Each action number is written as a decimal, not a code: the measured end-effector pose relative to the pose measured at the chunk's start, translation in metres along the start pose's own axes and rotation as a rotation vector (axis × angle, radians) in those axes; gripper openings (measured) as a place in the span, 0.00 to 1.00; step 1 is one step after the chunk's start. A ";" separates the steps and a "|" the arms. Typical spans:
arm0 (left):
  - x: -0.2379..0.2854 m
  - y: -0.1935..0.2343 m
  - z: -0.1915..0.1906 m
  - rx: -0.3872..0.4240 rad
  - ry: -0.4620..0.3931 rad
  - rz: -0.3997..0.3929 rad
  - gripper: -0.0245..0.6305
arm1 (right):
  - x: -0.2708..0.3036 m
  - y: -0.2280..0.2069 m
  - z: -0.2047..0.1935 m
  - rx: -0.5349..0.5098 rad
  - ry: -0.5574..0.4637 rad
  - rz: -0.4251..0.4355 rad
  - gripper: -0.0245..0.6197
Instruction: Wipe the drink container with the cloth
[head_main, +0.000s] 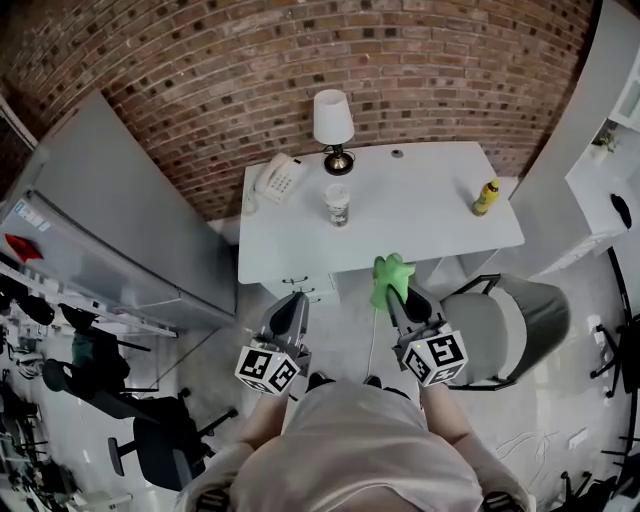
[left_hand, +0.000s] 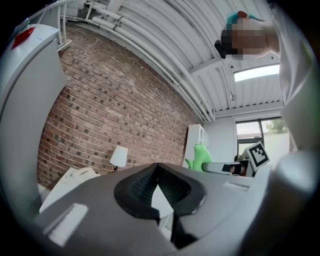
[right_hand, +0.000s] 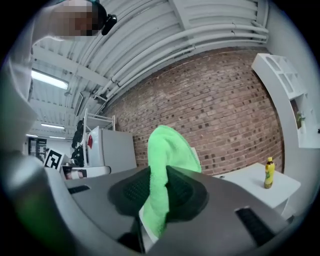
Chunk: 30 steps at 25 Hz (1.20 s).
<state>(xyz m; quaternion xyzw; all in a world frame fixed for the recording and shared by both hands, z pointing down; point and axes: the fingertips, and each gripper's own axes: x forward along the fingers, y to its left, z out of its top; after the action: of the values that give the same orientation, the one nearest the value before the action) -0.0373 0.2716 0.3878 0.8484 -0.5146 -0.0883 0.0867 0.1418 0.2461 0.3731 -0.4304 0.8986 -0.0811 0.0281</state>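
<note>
Head view, room: brick wall at 12 o'clock, tall grey unit at 9 to 10 o'clock, pale hard floor, office chair at 3 o'clock.
Table: white table against the wall at 12 o'clock; flat, smooth, mostly bare.
On the table: lamp at the back, telephone at 11 o'clock.
Right gripper: fingers clamped on the green cloth, which stands up above them, short of the table edge.
Left gripper: fingers together, nothing between them; held beside the right one, apart from it.
Cloth handling: looks soft, light and floppy; the mid-fold hold seems secure.
Drink container: two candidates, cannot tell which is meant. A lidded cup at 12 o'clock, just in front of the lamp; a small yellow bottle at 1 o'clock near the table's right end. Both upright, untouched.
Container handling: both probably light and easy to tip under a wipe. Judgement: the free left gripper should steady the body low down while the cloth works the sides.
Progress: wiping not yet begun.
</note>
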 end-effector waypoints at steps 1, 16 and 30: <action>0.002 -0.002 0.000 0.003 0.000 0.005 0.04 | 0.000 -0.002 0.001 0.002 -0.006 0.014 0.15; 0.018 0.006 -0.005 -0.030 -0.061 -0.004 0.04 | 0.034 -0.032 -0.005 0.001 -0.007 0.051 0.15; 0.132 0.147 0.013 0.028 -0.009 -0.309 0.04 | 0.205 -0.051 -0.020 -0.078 0.040 -0.098 0.15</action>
<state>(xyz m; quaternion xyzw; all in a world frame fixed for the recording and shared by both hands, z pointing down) -0.1062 0.0868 0.4023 0.9184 -0.3792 -0.0972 0.0580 0.0505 0.0576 0.4053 -0.4729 0.8793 -0.0559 -0.0109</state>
